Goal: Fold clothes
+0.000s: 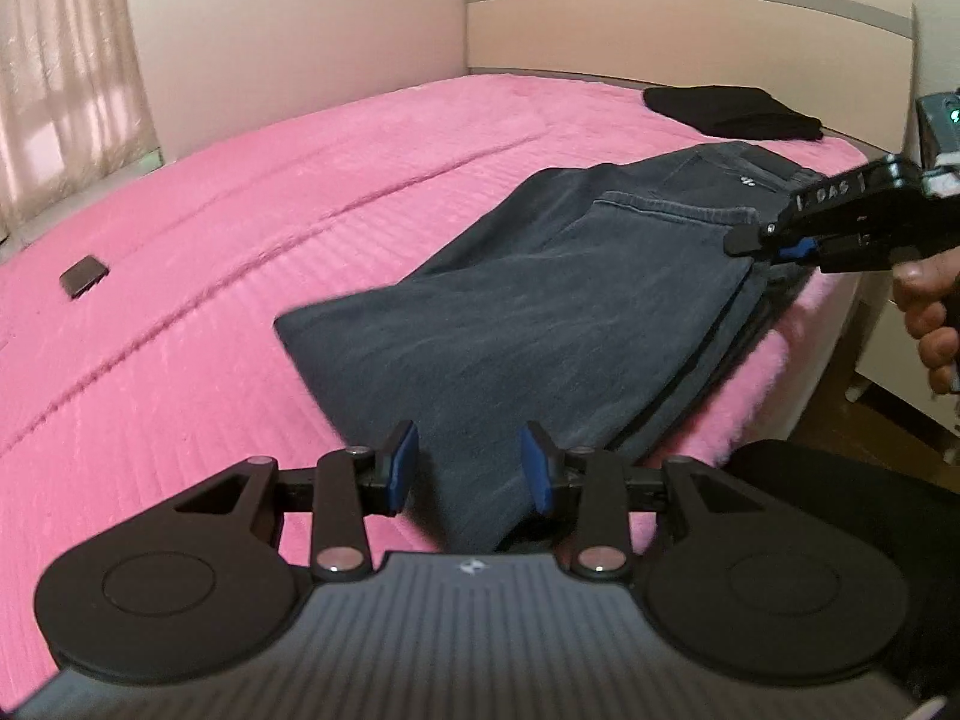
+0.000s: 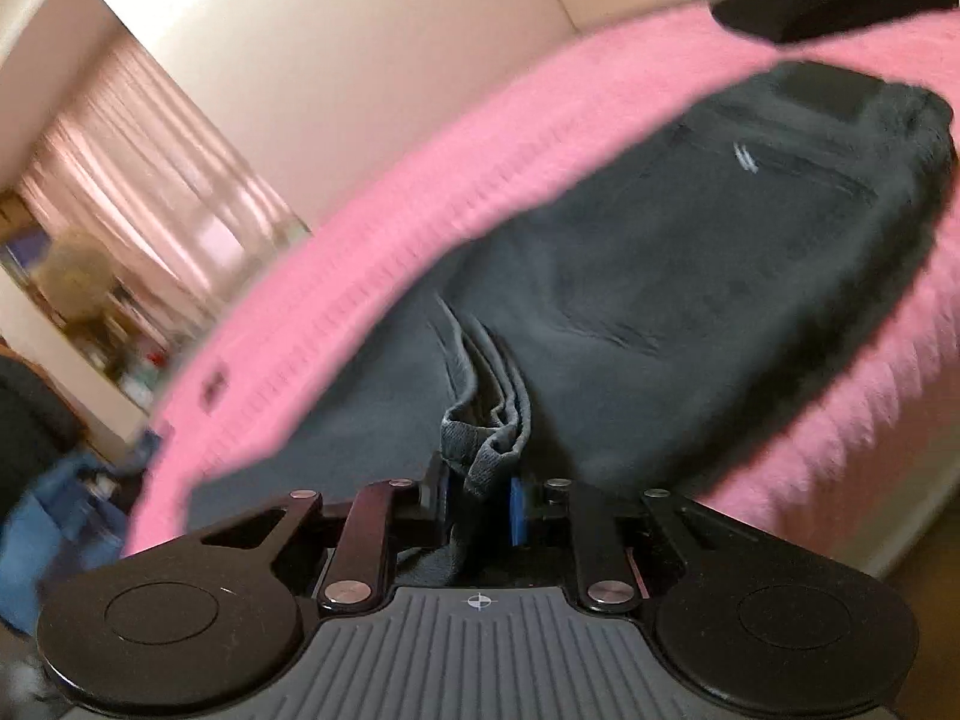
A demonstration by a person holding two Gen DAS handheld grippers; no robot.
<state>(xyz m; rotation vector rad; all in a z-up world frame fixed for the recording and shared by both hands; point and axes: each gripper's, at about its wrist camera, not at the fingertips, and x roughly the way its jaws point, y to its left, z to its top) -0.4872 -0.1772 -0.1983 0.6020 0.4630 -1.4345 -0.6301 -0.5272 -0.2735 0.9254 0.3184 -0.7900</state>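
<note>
Dark grey jeans (image 1: 540, 312) lie folded lengthwise on the pink bedspread (image 1: 240, 252), near the bed's right edge. My left gripper (image 1: 471, 471) is open, its blue pads (image 1: 402, 468) on either side of the jeans' near end, not closed on it. My right gripper (image 2: 480, 501) is shut on the bunched hem edge of the jeans (image 2: 660, 276). In the left wrist view the right gripper (image 1: 780, 240) sits at the jeans' right edge near the back pocket.
A folded black garment (image 1: 732, 111) lies at the bed's far right corner by the white headboard (image 1: 690, 24). A small dark flat object (image 1: 84, 276) lies on the bedspread at left. Curtains (image 1: 66, 72) hang at far left.
</note>
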